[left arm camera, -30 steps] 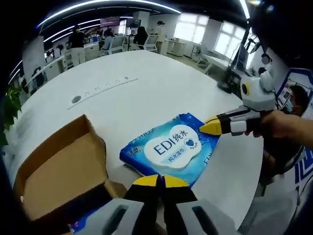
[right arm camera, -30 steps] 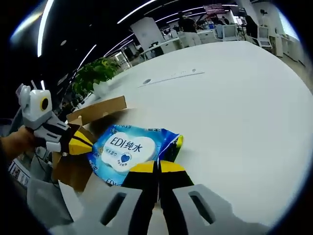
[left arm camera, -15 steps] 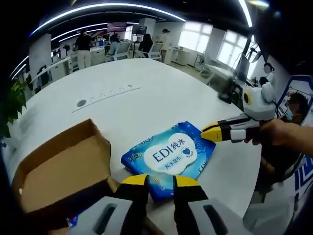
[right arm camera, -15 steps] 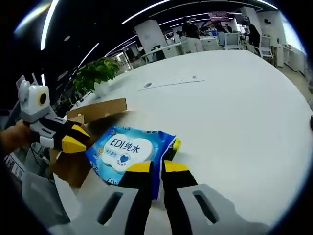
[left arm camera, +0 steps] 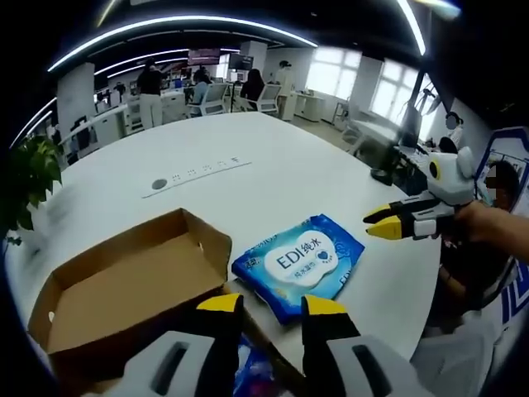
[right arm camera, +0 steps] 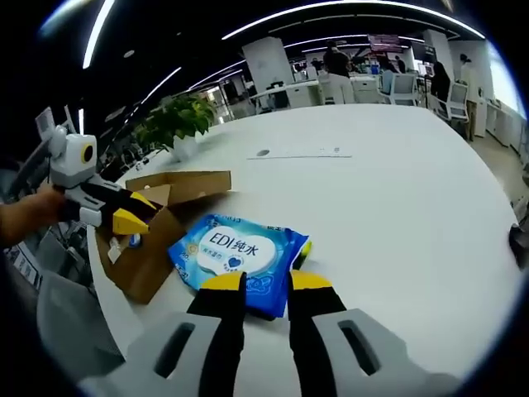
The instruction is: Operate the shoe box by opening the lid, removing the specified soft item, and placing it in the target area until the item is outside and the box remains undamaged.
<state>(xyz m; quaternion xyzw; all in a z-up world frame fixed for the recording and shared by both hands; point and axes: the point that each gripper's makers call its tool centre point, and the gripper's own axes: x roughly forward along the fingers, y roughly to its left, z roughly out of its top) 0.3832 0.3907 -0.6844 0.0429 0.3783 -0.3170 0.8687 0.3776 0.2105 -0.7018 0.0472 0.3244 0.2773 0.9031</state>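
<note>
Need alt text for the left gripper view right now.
A blue wipes pack lies flat on the white table beside the open cardboard box. The left tongs are open near it; the right tongs enter from the right.

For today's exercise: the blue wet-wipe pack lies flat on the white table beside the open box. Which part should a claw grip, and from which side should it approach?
Grip the wet-wipe pack by a thin edge or corner, probably the one nearest the right claw. It lies flat on the table, so its broad face offers nothing to pinch. Come in low from the side away from the cardboard box, since that side looks unobstructed.
</note>
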